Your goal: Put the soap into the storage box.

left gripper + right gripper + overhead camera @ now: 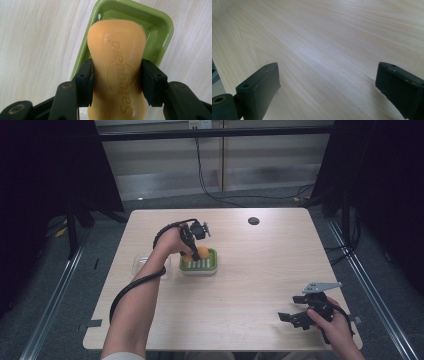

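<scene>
The left tool [116,82], clamped on the waisted orange soap bar [116,57], hangs above the green plastic dish [165,27], so lowering and releasing seems next, while the right tool [328,87] gapes empty over the pale wooden desk [324,37].

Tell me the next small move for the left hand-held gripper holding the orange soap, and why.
Probably lower it straight down and then open. The left hand-held gripper is clamped on the orange soap bar, which hangs over the green soap dish, so it seems ready to be set inside.

A pale wooden table [250,285] stands on grey floor [65,285]; black curtains hang at nine and three o'clock, a panelled wall [260,160] at twelve.
</scene>
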`<action>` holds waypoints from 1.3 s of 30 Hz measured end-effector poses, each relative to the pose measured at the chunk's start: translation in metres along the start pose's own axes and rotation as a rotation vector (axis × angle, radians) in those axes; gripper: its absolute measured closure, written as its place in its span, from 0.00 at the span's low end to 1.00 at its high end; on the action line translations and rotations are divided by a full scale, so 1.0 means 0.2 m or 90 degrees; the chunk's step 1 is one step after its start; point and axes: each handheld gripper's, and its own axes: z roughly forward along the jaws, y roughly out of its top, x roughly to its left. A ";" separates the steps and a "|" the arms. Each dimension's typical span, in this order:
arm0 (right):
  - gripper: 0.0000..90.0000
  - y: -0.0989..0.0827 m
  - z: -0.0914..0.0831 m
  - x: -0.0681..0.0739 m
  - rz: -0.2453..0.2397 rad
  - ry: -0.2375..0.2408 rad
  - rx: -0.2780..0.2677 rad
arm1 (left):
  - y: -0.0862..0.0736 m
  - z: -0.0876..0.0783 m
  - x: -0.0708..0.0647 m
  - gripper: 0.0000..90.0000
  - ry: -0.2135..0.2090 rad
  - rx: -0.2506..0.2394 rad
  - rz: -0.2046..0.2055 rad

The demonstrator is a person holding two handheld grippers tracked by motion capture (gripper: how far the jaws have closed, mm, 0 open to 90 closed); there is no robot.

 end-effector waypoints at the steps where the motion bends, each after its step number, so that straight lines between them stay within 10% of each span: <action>1: 0.06 0.00 0.00 0.00 -0.001 -0.001 -0.001 | 0.00 0.00 0.00 0.55 0.002 -0.003 -0.004; 39: 0.06 0.00 0.00 0.00 -0.001 0.002 0.003 | 0.02 0.10 -0.02 0.55 0.009 -0.019 0.018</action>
